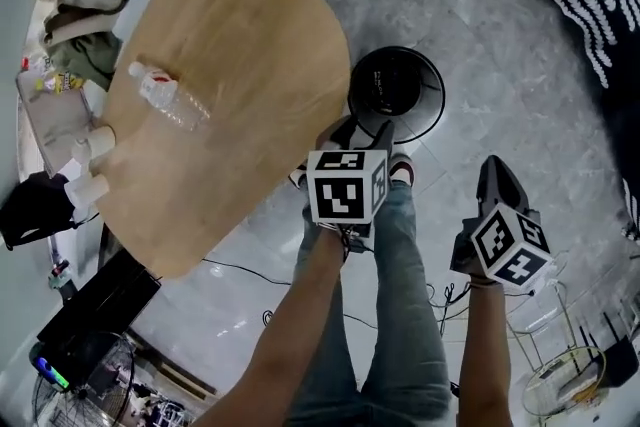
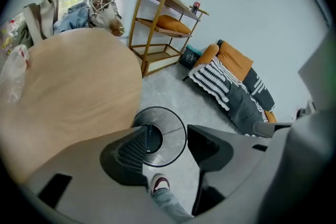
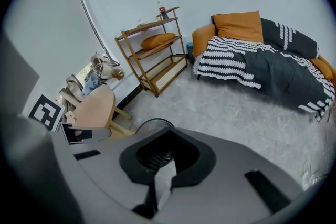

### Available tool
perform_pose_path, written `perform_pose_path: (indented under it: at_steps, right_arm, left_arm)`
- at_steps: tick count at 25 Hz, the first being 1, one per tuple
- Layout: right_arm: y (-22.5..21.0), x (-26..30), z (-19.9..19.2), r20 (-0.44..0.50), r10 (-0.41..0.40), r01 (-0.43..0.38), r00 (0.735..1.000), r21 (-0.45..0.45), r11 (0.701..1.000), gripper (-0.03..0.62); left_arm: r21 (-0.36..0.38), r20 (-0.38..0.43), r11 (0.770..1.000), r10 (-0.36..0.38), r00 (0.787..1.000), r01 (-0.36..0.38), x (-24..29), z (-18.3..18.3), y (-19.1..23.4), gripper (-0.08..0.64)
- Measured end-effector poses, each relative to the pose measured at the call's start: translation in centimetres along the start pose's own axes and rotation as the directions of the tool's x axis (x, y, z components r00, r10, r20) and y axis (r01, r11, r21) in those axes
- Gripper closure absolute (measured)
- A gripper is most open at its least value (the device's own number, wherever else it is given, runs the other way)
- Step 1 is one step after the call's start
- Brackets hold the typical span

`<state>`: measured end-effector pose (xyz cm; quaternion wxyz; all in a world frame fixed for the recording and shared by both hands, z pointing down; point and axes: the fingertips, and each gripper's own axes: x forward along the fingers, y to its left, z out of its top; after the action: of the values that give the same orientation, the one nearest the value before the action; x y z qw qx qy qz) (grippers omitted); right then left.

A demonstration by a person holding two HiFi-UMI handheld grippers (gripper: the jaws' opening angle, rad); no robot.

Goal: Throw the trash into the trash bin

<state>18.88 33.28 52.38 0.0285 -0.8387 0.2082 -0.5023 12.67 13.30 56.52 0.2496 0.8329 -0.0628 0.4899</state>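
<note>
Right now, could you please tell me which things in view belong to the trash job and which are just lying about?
Job in hand:
trash bin on the floor
plastic bottle on the table
what looks like a white scrap, pinched in the right hand-held gripper

Lying about:
bags at the table's far edge
wooden shelf
sofa with striped blanket

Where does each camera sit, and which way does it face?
Head view: on the person's head, steeply down at table, trash bin; forearms, legs, left gripper, right gripper show.
Left gripper view: on that gripper, down between open jaws at the trash bin; a shoe shows.
Right gripper view: on that gripper, toward shelf, sofa; jaws pinch a white scrap.
Both gripper views share shelf and sofa.
</note>
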Motion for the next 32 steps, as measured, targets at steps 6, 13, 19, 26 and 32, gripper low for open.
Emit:
perform_pose_path:
  at_steps: [6, 13, 19, 26, 32]
  right_arm:
    - [6.1, 0.2, 2.2, 0.016, 0.066, -0.065, 0.998, -0.076, 0.995, 0.586]
    - [15.1, 1.2, 2.7, 0.003, 0.156, -0.154, 0.988, -0.146, 0.977, 0.586]
    - [22.9, 1.6, 3.1, -0.030, 0.227, -0.228, 0.974, -0.225, 0.947, 0.585]
    - [28.1, 1.4, 3.1, -0.078, 0.242, -0.255, 0.967, -0.316, 0.914, 0.585]
    - [31.5, 1.8, 3.4, -0.089, 0.223, -0.240, 0.971, -0.322, 0.916, 0.586]
  left_arm:
    - [-0.065, 0.080, 0.996, 0.058, 0.995, -0.053, -5.0, 2.7, 4.4, 0.316]
    - [-0.160, 0.142, 0.979, 0.148, 0.979, -0.125, -11.8, 4.0, 11.3, 0.316]
    - [-0.282, 0.165, 0.940, 0.246, 0.955, -0.194, -17.1, 3.8, 18.1, 0.316]
    - [-0.381, 0.171, 0.895, 0.316, 0.933, -0.233, -21.3, 4.1, 23.8, 0.316]
    - [-0.417, 0.167, 0.876, 0.337, 0.927, -0.243, -23.4, 5.9, 27.9, 0.316]
